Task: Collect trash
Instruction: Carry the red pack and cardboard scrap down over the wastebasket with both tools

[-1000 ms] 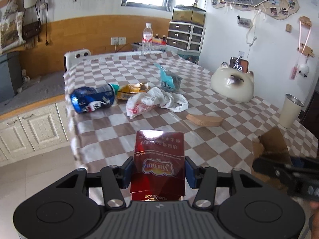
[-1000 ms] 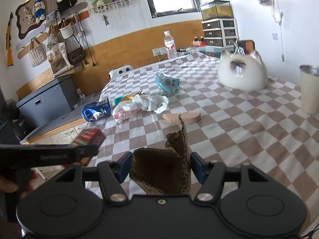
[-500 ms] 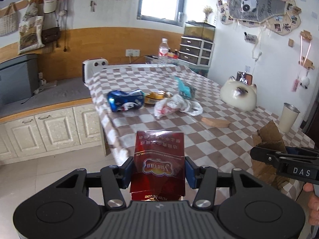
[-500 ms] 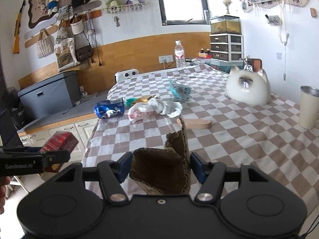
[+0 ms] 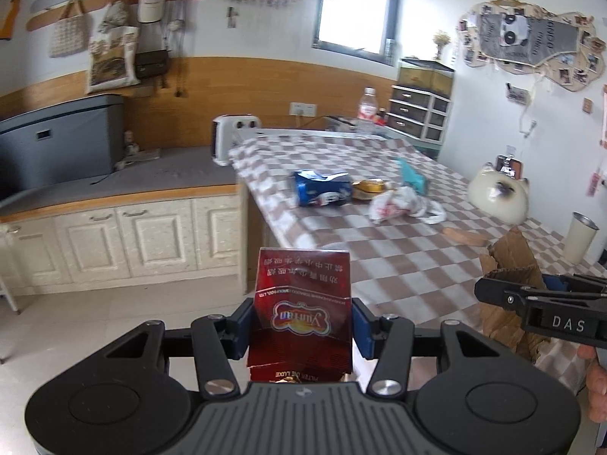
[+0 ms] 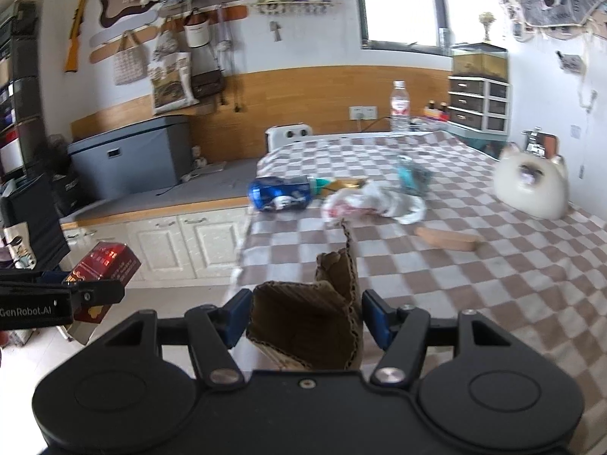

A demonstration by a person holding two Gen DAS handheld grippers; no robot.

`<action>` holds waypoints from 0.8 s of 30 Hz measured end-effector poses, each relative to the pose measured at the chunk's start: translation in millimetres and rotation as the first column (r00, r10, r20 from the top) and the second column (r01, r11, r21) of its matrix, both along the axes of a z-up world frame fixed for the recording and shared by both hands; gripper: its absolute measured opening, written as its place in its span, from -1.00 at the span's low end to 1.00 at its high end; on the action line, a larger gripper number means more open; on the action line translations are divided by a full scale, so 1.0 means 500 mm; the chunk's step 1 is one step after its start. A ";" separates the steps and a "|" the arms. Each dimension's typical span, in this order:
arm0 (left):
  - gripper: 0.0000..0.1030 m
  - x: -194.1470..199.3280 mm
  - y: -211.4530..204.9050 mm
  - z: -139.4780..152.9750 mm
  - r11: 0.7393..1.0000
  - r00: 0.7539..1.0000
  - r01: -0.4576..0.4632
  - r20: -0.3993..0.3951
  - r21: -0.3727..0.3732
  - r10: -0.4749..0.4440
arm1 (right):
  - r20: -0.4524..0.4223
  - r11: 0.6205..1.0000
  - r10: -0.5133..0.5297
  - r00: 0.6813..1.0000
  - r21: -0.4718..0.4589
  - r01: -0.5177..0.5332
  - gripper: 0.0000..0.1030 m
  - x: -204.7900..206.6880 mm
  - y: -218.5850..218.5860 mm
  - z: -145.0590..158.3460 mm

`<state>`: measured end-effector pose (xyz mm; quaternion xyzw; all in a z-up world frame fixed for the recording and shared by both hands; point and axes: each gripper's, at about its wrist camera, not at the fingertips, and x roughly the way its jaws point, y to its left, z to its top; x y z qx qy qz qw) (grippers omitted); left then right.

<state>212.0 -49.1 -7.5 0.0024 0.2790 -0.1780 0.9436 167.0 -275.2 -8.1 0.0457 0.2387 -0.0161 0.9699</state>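
Observation:
My left gripper (image 5: 301, 326) is shut on a red cigarette pack (image 5: 301, 303), held off the table's near-left corner; the pack also shows in the right wrist view (image 6: 104, 269). My right gripper (image 6: 305, 318) is shut on a torn piece of brown cardboard (image 6: 315, 322), over the table's near edge; the cardboard also shows in the left wrist view (image 5: 510, 265). On the checkered table (image 6: 493, 284) lie a crushed blue can (image 6: 280, 193), a yellow wrapper (image 5: 368, 187), a white plastic bag (image 6: 373, 203), a teal packet (image 6: 411, 174) and a flat brown piece (image 6: 447, 239).
A white cat-shaped ornament (image 6: 531, 185) and a metal-rimmed cup (image 5: 580, 237) stand on the table's right side. A water bottle (image 6: 399, 108) stands at the far end. White low cabinets (image 5: 114, 235) with a grey box (image 5: 57, 140) run along the left. Tiled floor (image 5: 95, 326) lies below.
Both grippers have pulled back and away from the table and swung left, each still holding its item. More floor and cabinets are in view.

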 end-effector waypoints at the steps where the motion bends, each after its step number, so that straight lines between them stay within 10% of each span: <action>1: 0.02 -0.003 0.013 -0.002 1.000 1.000 -0.010 0.000 0.002 0.010 | 0.000 1.000 0.011 1.000 -0.001 -0.011 0.24 0.003 0.013 -0.001; 24: 0.02 -0.021 0.289 -0.105 0.968 0.964 -0.250 -0.085 0.022 0.251 | -0.109 0.965 0.260 0.959 -0.002 -0.262 0.24 0.090 0.324 -0.115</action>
